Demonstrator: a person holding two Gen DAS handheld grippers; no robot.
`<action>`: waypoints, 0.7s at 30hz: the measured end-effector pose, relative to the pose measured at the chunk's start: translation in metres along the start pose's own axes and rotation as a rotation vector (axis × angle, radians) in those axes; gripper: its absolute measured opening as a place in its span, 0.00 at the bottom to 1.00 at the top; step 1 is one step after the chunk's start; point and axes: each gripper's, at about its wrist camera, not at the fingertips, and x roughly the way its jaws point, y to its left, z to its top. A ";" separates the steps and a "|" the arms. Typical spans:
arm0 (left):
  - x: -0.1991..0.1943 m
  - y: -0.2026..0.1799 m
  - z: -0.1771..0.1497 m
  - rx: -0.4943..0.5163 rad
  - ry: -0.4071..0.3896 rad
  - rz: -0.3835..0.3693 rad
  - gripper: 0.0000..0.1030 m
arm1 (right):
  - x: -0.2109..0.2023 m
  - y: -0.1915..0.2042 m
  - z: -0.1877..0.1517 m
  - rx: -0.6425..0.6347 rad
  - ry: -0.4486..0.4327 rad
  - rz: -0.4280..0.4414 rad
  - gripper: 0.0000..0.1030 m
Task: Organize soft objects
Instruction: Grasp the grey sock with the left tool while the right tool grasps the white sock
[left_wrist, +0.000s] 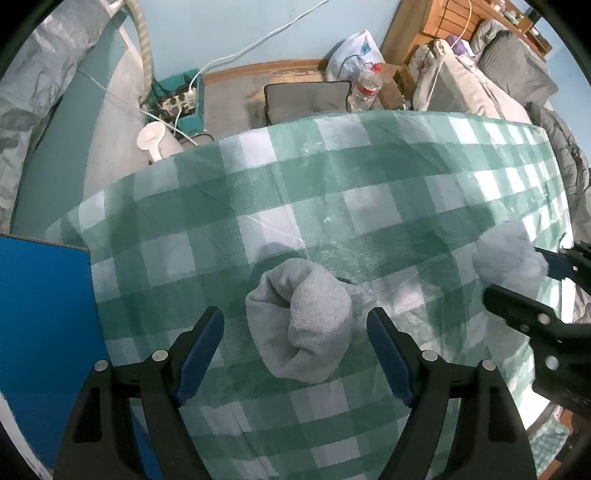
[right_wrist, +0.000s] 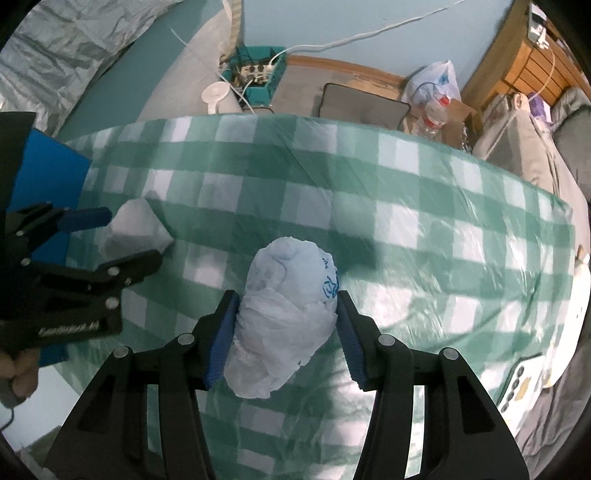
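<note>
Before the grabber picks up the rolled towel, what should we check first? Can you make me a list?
1. Left gripper open wide enough: ok, both pads stand clear of the rolled towel.
2. Towel lined up between the fingers: ok, it sits about midway.
3. Pads touching the towel yet: not ok, gaps show on both sides.
4. Right gripper has the plastic bag: ok, pads press its sides.
5. Blue box within reach at the table edge: ok, beside the checked tablecloth.
6. Room inside the box: cannot tell, inside hidden.
</note>
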 end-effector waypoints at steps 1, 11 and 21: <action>0.001 0.000 -0.001 0.002 -0.002 0.004 0.78 | -0.001 0.000 -0.002 -0.001 -0.002 -0.002 0.51; 0.002 -0.005 -0.005 0.018 -0.022 0.045 0.39 | -0.006 0.000 -0.017 -0.008 -0.011 -0.007 0.51; -0.015 0.003 -0.025 0.033 -0.058 0.091 0.34 | -0.018 0.009 -0.023 -0.040 -0.033 -0.023 0.51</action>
